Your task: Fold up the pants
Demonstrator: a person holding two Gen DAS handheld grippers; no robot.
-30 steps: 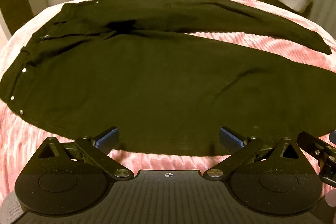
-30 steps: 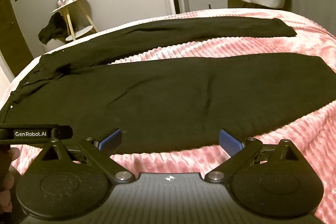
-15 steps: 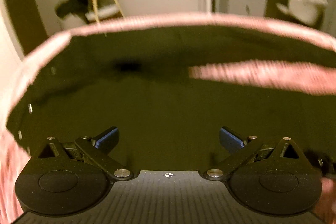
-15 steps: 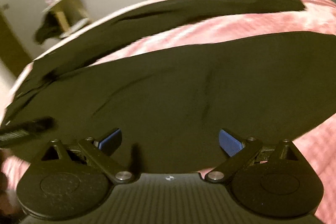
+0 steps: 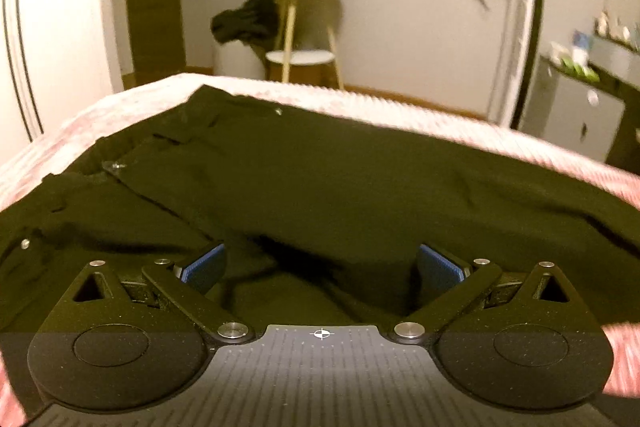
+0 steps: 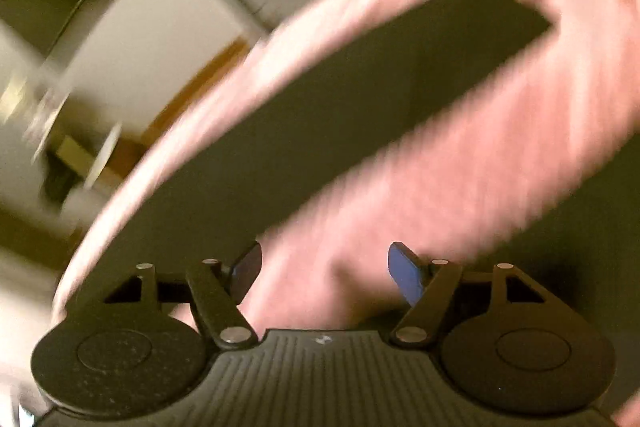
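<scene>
— The black pants [image 5: 320,187] lie flat across the pink bedspread [image 5: 440,119], legs running rightward.
— Left gripper [image 5: 320,267], spread empty, sits at the crotch; right gripper [image 6: 324,271], half-closing on nothing, nears the cuffs.

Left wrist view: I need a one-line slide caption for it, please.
Open left gripper poised low over black pants spread on a pink bedspread.

Black pants [image 5: 360,187], pink ribbed bedspread [image 5: 400,107], blue pads [image 5: 202,267] on black left tool [image 5: 320,265]
</scene>
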